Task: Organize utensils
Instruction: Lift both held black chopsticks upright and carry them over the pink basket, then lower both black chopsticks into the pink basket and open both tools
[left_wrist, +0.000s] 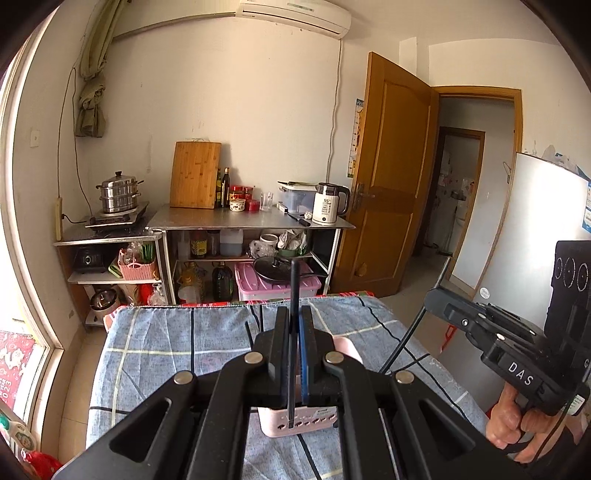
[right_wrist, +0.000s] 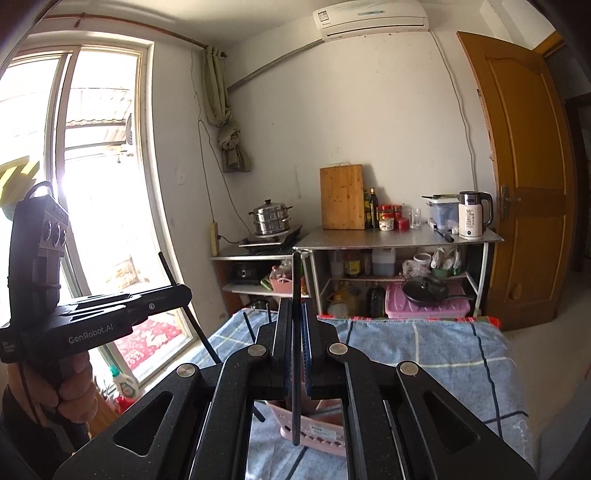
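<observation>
Both grippers are up over the table and each one is carrying a stick. In the left wrist view, the left gripper (left_wrist: 294, 321) is clamping a thin black chopstick (left_wrist: 294, 291) between its closed jaws, the stick standing nearly upright, its top poking out toward twelve o'clock and its lower end dangling in front of the pink utensil holder (left_wrist: 299, 421) at six o'clock. That holder is sitting on the blue checked tablecloth (left_wrist: 166, 343), with a row of small holes along its side. Over at three o'clock the right gripper (left_wrist: 434, 301) is coming into shot, gripped by a bare hand (left_wrist: 511, 417), and it is pinching a second black chopstick (left_wrist: 410, 332) that is slanting down toward seven o'clock. Switching to the right wrist view, the right gripper's jaws are squeezing tight on that chopstick, which is standing upright here, its lower tip hanging just above the pink holder at six o'clock. At nine o'clock the left gripper is showing with its own stick crossing it on a slant. Behind the table, at one o'clock, a steel counter (right_wrist: 399, 236) is holding a wooden cutting board (right_wrist: 341, 197) and a white kettle (right_wrist: 472, 214), with a steamer pot (right_wrist: 271, 221) at twelve o'clock.
</observation>
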